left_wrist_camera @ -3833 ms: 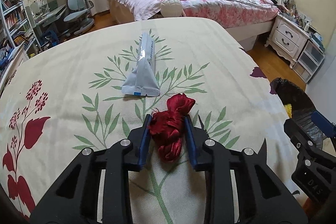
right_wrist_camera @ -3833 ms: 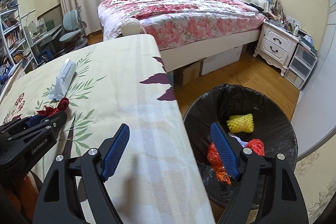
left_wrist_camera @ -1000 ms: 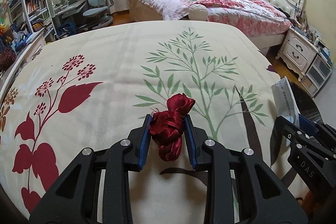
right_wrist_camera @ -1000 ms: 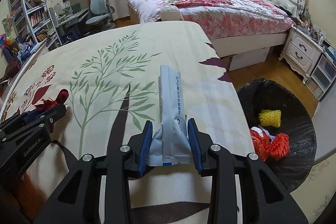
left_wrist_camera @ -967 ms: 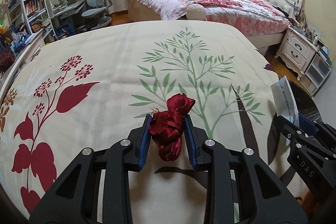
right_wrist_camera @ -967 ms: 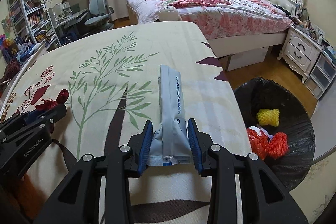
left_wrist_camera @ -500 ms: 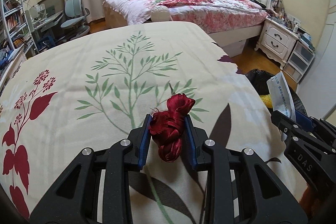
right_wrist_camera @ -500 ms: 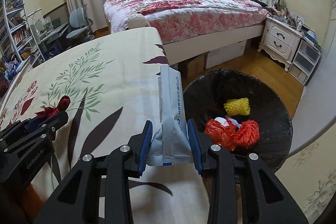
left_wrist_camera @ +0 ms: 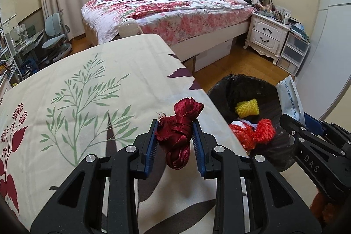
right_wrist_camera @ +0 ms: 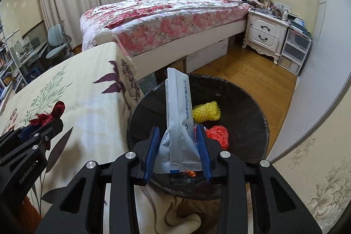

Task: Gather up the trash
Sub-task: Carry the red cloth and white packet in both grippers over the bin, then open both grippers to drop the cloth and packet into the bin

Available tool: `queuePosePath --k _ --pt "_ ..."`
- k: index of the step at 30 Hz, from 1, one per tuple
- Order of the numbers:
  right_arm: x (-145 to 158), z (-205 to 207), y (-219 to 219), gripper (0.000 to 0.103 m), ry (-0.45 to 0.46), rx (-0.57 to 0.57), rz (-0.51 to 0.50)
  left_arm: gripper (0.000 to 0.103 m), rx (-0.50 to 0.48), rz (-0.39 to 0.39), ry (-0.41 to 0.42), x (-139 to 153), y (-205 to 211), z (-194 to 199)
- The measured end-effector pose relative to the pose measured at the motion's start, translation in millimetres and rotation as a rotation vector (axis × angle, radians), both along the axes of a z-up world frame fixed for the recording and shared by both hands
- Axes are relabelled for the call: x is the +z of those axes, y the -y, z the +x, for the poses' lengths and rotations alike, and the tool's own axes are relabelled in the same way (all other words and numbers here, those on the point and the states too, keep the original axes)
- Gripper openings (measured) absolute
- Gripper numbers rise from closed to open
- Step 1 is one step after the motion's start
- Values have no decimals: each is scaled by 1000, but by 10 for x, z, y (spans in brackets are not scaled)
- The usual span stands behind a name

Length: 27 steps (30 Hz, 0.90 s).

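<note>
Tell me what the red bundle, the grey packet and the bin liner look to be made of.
Red bundle: satin-like ribbon or cord, likely; it shines in folded, woven strands.
Grey packet: matte plastic or foil-laminate film, probably; crimped seal at the bottom edge, printed text.
Bin liner: thin black plastic film; it wrinkles and glints at the rim.

My left gripper, black with blue-padded fingers, tilts downward with its jaws clamped on a bundle of dark red ribbon. My right gripper, of the same build, sits just beside it, angled down alike, jaws pinching the base of a long silver-grey foil packet.
</note>
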State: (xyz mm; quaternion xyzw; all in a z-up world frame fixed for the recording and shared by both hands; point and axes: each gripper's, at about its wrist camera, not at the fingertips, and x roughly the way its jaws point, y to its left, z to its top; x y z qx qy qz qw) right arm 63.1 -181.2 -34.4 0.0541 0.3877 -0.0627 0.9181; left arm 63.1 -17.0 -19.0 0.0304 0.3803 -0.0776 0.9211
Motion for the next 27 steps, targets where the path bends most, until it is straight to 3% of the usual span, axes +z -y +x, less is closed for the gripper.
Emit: queuePosePath --k 15,27 --pt "-69 229 340 35 13 -91 -3 30 -74 14 20 -33 607 378" --pt "-183 331 502 35 -4 -126 -5 30 -101 31 -8 -139 813 567"
